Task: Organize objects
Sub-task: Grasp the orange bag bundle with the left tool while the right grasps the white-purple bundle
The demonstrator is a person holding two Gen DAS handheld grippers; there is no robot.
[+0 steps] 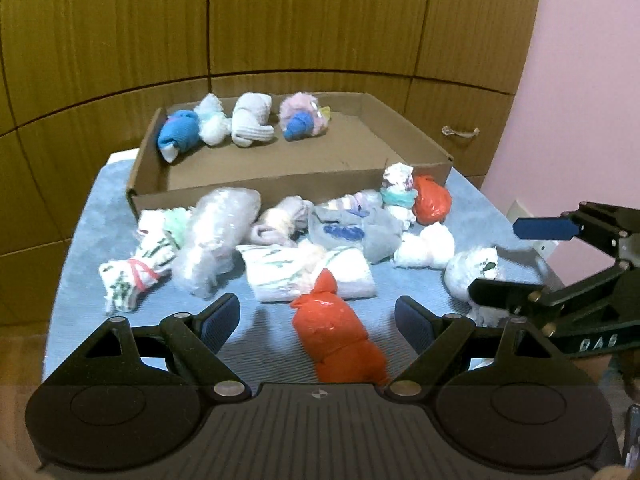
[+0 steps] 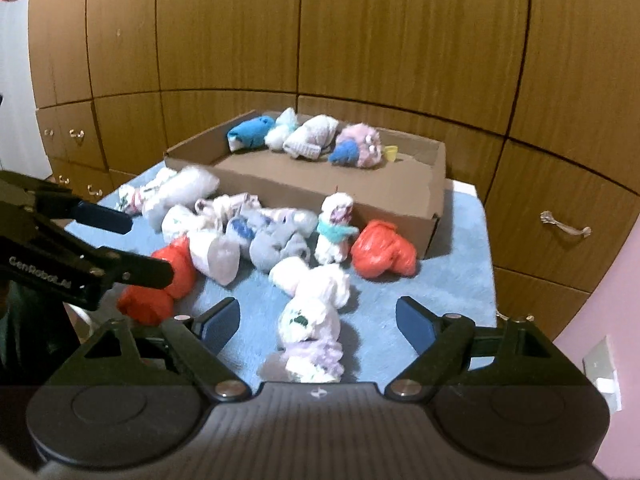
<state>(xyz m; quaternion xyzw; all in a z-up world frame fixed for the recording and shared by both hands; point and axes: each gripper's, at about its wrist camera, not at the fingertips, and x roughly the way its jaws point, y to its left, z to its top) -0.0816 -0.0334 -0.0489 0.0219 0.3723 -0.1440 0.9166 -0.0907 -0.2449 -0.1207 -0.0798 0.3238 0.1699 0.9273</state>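
Ahead, cardboard box [image 1: 288, 190] near wall, bundles [image 1: 224, 236] crowding, front cloth [image 1: 72, 264] bare

The left gripper [image 2: 144, 248] arm reads "GenRobot.AI" (right gripper [image 1: 520, 256] lettering blurred).

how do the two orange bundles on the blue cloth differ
The near orange bundle is long and lies between the left gripper's open jaws. The far orange bundle is rounder and sits beside the cardboard box, away from either gripper. Both look shiny and orange-red, outside the box.
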